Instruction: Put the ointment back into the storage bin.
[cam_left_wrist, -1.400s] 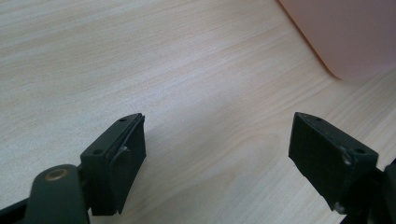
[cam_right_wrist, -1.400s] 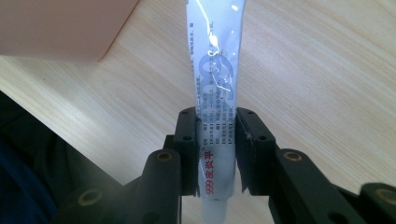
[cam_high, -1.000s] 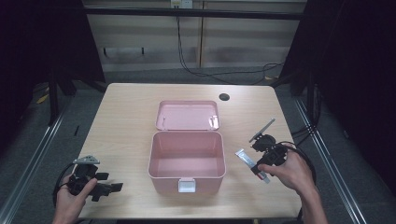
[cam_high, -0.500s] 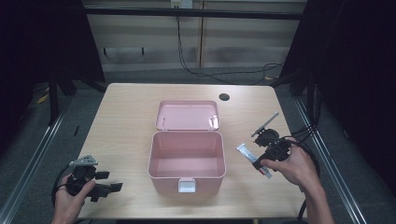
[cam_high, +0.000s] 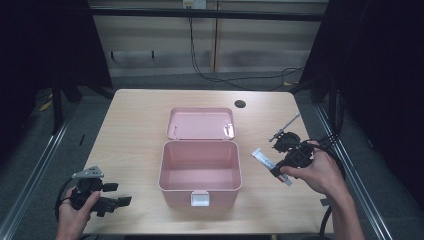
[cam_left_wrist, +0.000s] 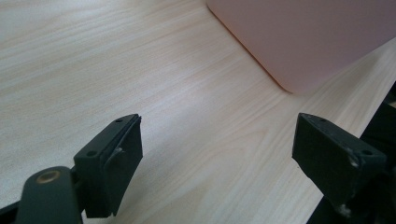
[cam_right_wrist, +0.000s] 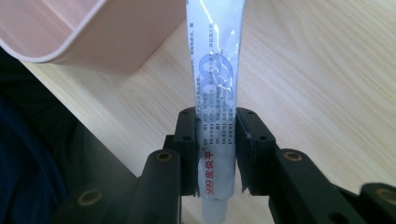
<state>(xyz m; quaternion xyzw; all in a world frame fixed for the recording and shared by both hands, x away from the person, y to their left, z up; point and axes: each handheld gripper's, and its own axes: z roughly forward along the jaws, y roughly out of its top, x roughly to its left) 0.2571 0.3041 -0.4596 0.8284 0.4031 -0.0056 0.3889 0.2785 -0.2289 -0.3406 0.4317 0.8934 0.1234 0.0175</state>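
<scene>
A white ointment tube (cam_right_wrist: 217, 84) with blue and red print is clamped near its cap end by my right gripper (cam_right_wrist: 216, 149), which is shut on it. In the high view that gripper (cam_high: 280, 162) hovers just above the table, right of the open pink box (cam_high: 200, 172), and the tube (cam_high: 262, 158) points toward the box. The box's hinged lid (cam_high: 200, 124) lies flat behind it and its inside looks bare. At the front left corner, my left gripper (cam_high: 112, 201) rests low with its jaws wide apart over bare wood (cam_left_wrist: 217, 158). A corner of the pink box (cam_left_wrist: 317, 37) lies ahead of it.
A round dark hole (cam_high: 240, 104) sits in the light wooden table (cam_high: 135, 130) near the far edge. Black cables trail from both grippers off the table's sides. A corner of the box rim (cam_right_wrist: 70, 32) lies close to the tube's far end.
My right hand has risen with the tube in its jaws, lifting it off the table and drifting slightly toward the far right. The left gripper has stayed put.
</scene>
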